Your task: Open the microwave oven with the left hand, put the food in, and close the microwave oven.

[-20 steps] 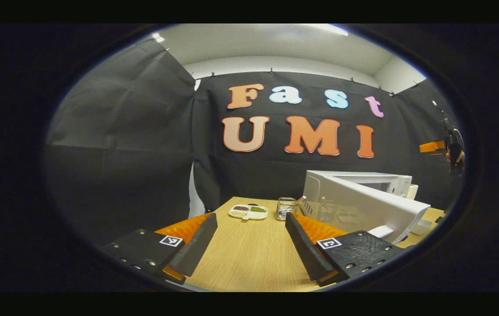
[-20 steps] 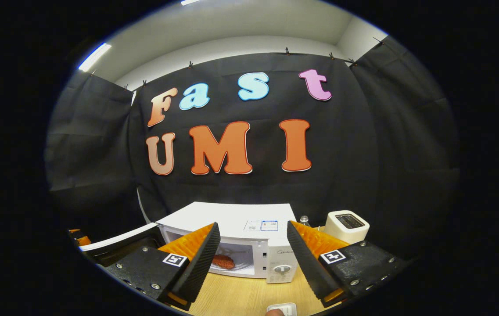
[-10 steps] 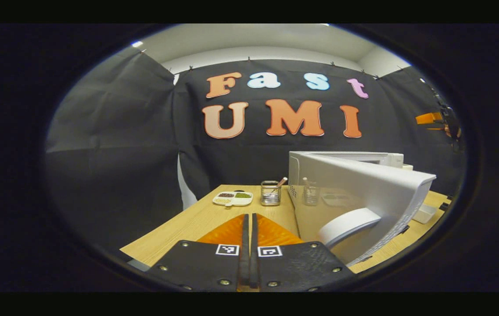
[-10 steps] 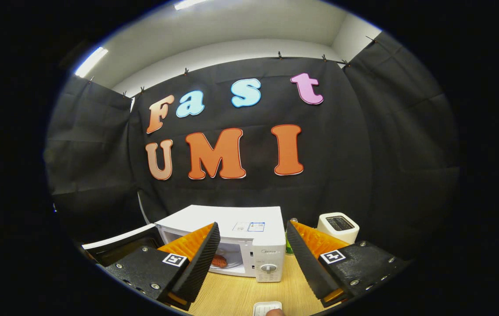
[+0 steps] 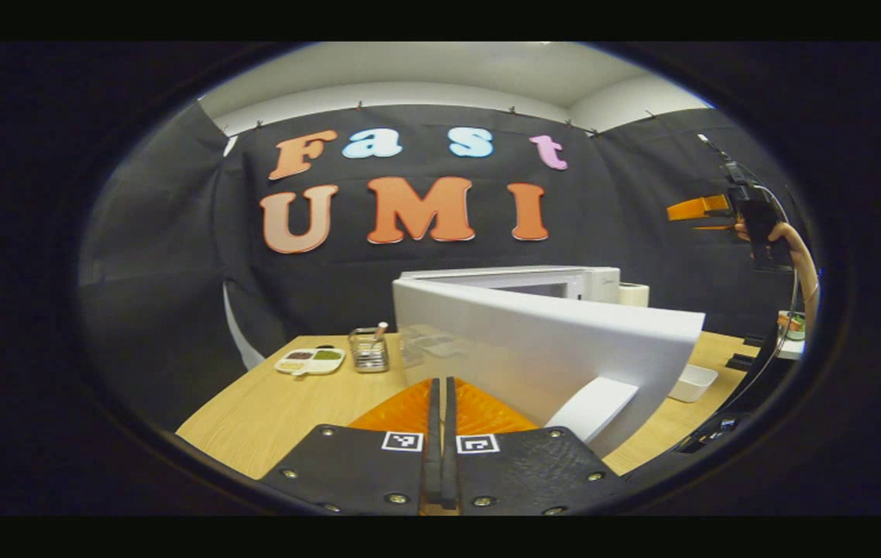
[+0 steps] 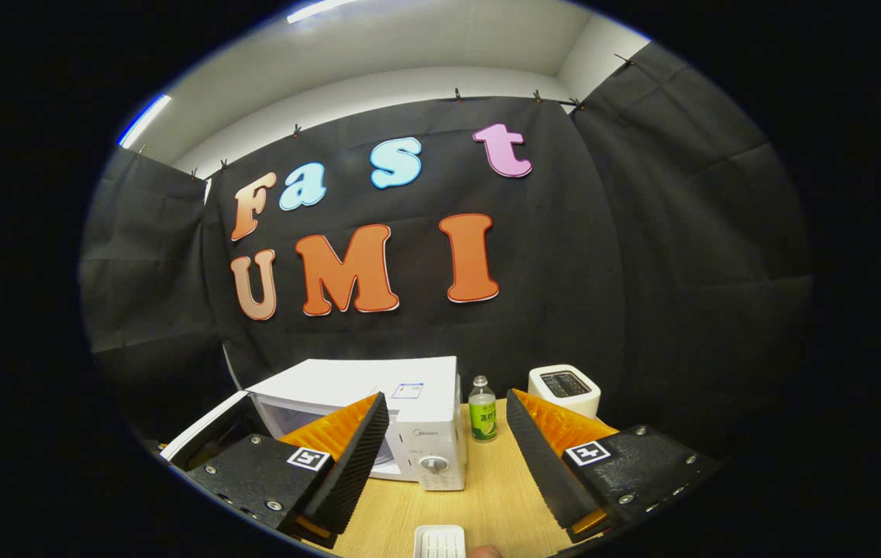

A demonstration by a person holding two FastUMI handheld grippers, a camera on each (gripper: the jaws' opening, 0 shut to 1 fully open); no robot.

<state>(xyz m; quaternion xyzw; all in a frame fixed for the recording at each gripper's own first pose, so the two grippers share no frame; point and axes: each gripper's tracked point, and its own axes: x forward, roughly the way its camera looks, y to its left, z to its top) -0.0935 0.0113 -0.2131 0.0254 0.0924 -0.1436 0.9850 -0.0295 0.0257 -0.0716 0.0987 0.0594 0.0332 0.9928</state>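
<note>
Containers first: left of the white microwave oven [image 5: 533,325] on the light wooden surface [image 5: 277,403] sit a divided white dish [image 5: 309,360] of brown and green food and a clear utensil cup [image 5: 367,350]. Its door [image 5: 541,349] stands partly open. Left hand-held gripper [image 5: 438,434] is pressed together, empty; right hand-held gripper [image 6: 444,457] gapes, empty. Right of the oven stand a green-labelled bottle [image 6: 481,418] and white toaster [image 6: 564,390].

A: What sort of place is this?
B: A staged recording booth, not a home kitchen: black cloth [image 6: 641,271] is clipped up as walls.
A: And the kitchen things?
B: A microwave oven [image 6: 378,387], toaster [image 6: 564,390] and green-labelled bottle [image 6: 482,419] on a wooden desk [image 5: 285,403].
</note>
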